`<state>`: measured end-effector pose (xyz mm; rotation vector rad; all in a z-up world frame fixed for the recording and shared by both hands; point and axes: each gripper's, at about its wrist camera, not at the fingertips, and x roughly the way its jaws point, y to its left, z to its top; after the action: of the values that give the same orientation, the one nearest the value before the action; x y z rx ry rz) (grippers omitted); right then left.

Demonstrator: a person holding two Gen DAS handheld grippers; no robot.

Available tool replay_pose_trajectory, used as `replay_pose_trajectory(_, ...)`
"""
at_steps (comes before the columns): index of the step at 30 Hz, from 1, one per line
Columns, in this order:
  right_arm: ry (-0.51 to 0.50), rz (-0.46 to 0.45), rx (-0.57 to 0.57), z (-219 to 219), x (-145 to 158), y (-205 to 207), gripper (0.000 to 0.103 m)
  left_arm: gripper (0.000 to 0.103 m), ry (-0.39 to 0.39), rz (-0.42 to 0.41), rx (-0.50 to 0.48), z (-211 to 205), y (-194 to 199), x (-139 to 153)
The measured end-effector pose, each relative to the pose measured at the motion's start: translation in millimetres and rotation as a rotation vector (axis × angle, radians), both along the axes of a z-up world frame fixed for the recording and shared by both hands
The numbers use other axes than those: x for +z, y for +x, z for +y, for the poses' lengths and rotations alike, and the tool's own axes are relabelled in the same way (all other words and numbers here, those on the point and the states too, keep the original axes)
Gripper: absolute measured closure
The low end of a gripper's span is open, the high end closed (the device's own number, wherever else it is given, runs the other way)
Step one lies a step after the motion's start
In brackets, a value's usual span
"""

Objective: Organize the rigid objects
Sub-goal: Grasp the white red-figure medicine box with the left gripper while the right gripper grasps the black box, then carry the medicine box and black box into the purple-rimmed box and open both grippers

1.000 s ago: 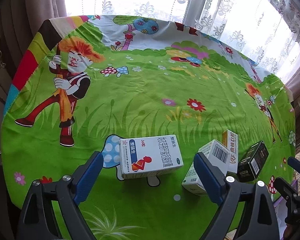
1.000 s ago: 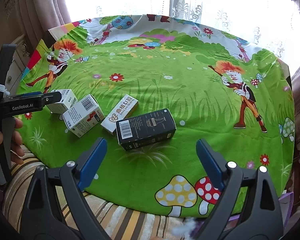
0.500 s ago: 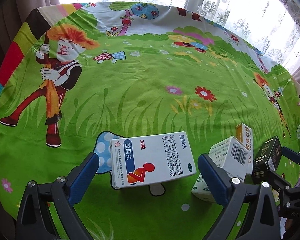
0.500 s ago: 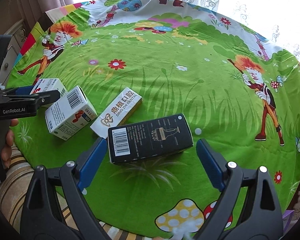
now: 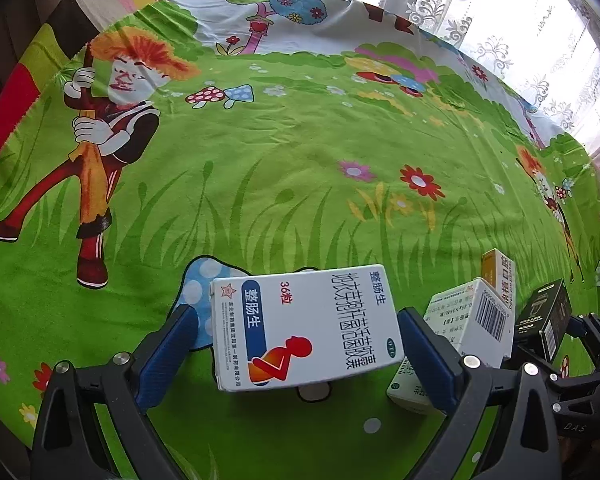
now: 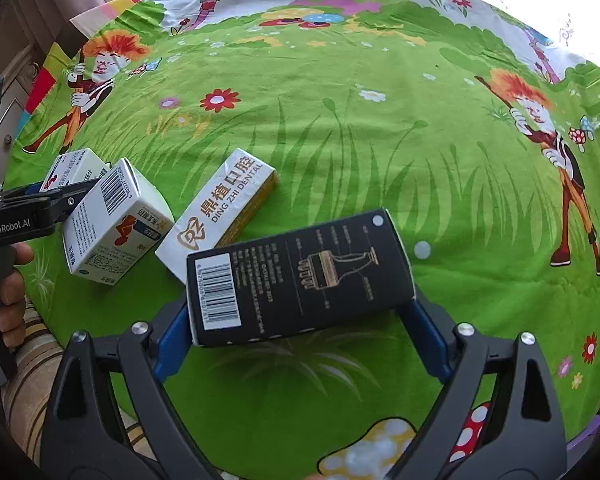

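**Boxes bracketed by both grippers, grasp not yet closed**

Four boxes lie on the counter (image 6: 340,100), which carries a green cartoon cloth, and we take the black box (image 6: 300,276) as our landmark. Counted: one black box, one long white dental box (image 6: 220,216) touching its left end, one white box with a barcode (image 6: 112,232) further left, and one white medicine box with a red figure (image 5: 304,326) at the far left of the row.

We judge the step to be the reach for a grasp with both grippers at once. Our right gripper (image 6: 300,332) has its fingers wide apart, one at each short end of the black box; whether the pads already touch it we cannot tell, and the box seems to rest on the cloth. Our left gripper (image 5: 298,356) is open in the same way around the medicine box, with small gaps visible at both ends.

Next, we think, both must close evenly on the short ends, then lift straight, so that the neighbours are not dragged.
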<state>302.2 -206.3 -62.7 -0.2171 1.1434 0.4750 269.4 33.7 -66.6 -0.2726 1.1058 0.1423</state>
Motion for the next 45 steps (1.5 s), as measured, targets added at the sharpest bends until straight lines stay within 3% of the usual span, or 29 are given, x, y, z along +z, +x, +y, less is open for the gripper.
replay_pose_trajectory(6, -0.065, -0.02, 0.022, 9, -7, -1, 0.0, 0.001, 0.027, 0.002, -0.02, -4, 0, -2)
replay_pose_trajectory(20, -0.045, -0.033, -0.018, 8, -8, 1, 0.0, 0.001, 0.033, -0.042, -0.01, -3, -9, 0)
replay_pose_trajectory(22, -0.05, -0.038, -0.025, 8, -7, -1, 0.0, 0.007, 0.032, -0.053, 0.002, -1, -12, 1)
replay_pose_trajectory(24, -0.051, -0.043, -0.033, 7, -6, -4, 0.002, 0.022, 0.042, -0.066, 0.026, 3, -16, 4)
replay_pose_trajectory(25, -0.049, -0.049, -0.038, 7, -4, -6, 0.009, 0.031, 0.044, -0.07, 0.04, 5, -17, 5)
replay_pose_trajectory(26, -0.046, -0.053, -0.045, 5, -2, -8, 0.013, 0.031, 0.031, -0.073, 0.045, 8, -17, 5)
replay_pose_trajectory(31, -0.067, -0.054, -0.071, 3, 1, -12, 0.013, 0.031, 0.013, -0.085, 0.052, 11, -20, 6)
replay_pose_trajectory(45, -0.04, -0.144, -0.124, -4, 44, -55, 0.013, 0.031, -0.026, -0.153, 0.075, 11, -56, 30)
